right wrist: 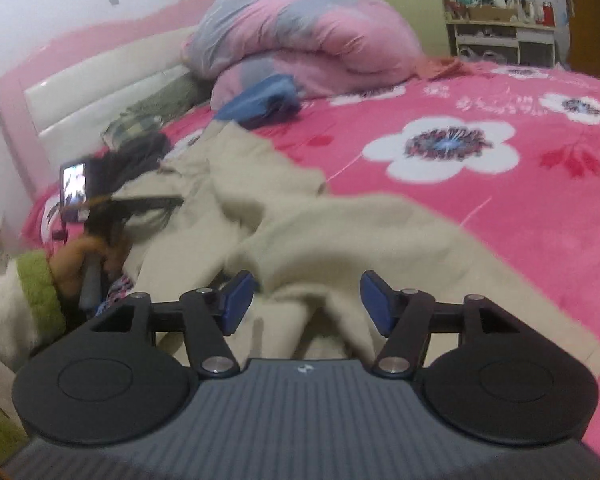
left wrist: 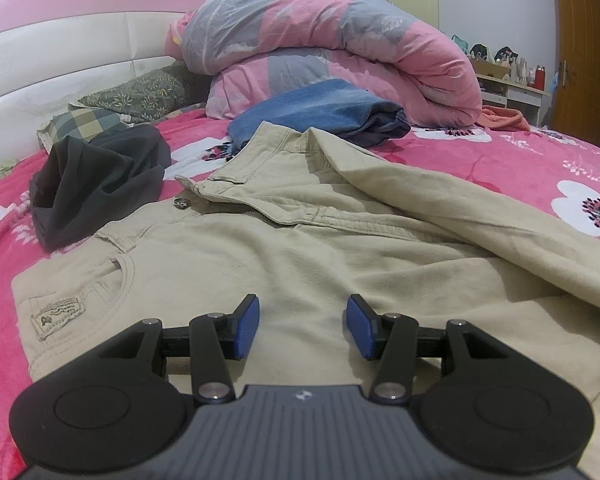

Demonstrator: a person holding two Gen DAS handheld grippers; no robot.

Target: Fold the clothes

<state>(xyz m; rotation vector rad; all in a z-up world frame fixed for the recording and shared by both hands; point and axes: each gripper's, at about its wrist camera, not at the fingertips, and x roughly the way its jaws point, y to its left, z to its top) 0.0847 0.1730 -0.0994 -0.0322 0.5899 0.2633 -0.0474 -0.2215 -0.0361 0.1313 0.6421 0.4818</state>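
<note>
Left wrist view: the beige trousers [left wrist: 260, 248] are seen spread across the pink flowered bed [left wrist: 520, 168], waistband and zip toward the headboard, one leg already laid diagonally over the seat. The left gripper [left wrist: 302, 326] is held just above the seat cloth, its jaws spread with nothing between them. Folded blue jeans [left wrist: 320, 112] and a dark garment [left wrist: 96, 184] are noted beyond and to the left, clear of the work.

Right wrist view (blurred): the right gripper [right wrist: 306, 300] is found over a rumpled ridge of the same trousers [right wrist: 308, 232], jaws spread; cloth is seen between the pads, but no pinch is made out. A hand [right wrist: 84, 256] in a green-cuffed sleeve is seen at the left.

Judgement: the fold is partly done. The folded leg should be smoothed flat and its edges squared before the next fold is taken, with one layer edge pinched cleanly.
</note>
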